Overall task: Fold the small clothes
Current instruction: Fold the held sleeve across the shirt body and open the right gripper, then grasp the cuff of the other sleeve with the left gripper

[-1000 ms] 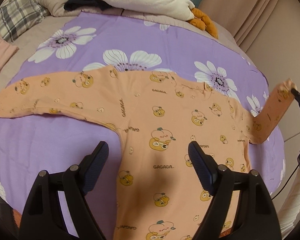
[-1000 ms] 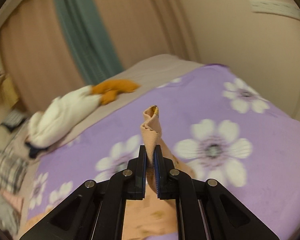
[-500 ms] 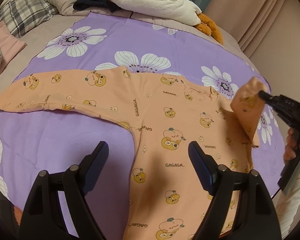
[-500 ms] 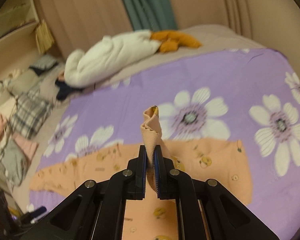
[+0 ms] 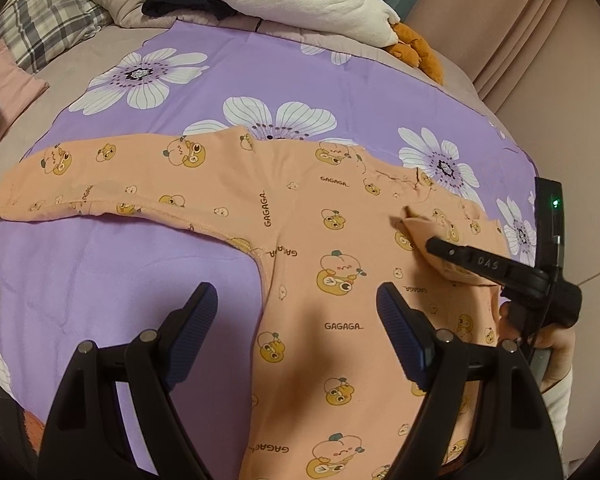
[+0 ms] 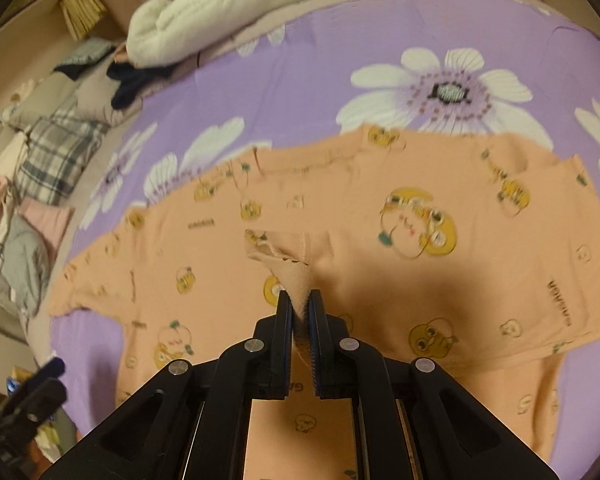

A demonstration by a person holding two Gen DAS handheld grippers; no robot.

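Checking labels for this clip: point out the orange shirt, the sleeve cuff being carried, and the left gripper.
orange shirt [image 5: 340,240], left wrist view, chest panel.
sleeve cuff [image 6: 296,268], right wrist view, bunched fabric just beyond the right gripper [image 6: 300,304].
left gripper [image 5: 296,320], left wrist view, midway between its open fingertips.

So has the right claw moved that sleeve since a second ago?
Yes. The right claw carried the peach printed sleeve inward from the purple floral sheet's edge, over the garment's body.

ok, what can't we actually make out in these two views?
- Shirt hem: cut off by the bottom edge, behind the left gripper, left wrist view.
- Sleeve cuff: part inside the right gripper jaws is hidden, right wrist view.
- Shirt prints: motion-blurred, right wrist view.
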